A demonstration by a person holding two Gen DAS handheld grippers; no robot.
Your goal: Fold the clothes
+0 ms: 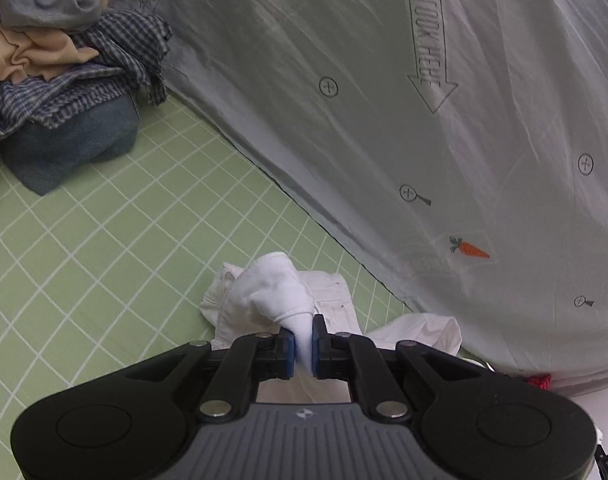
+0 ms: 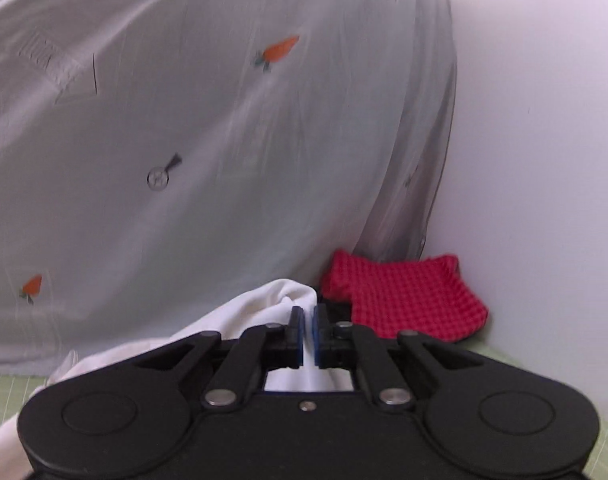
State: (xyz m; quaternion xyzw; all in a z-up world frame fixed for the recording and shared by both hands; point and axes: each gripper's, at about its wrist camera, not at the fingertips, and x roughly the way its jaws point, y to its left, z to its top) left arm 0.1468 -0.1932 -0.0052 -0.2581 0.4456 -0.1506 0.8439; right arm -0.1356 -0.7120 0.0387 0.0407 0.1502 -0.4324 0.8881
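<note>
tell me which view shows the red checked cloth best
The right wrist view: the red checked cloth lies nearly whole against the wall, beyond the tongs. The left wrist view shows only a small red scrap at the sheet's lower edge.

Green grid mat (image 1: 104, 264); carrot-print backdrop sheet (image 1: 384, 120).

The right wrist view is motion-blurred, softening the carrot-print sheet (image 2: 224, 140) and red checked cloth (image 2: 404, 296). The claw body hides the white garment's (image 2: 264, 308) lower part. In the left view, the clothes pile (image 1: 64, 80) runs off the left edge.
</note>
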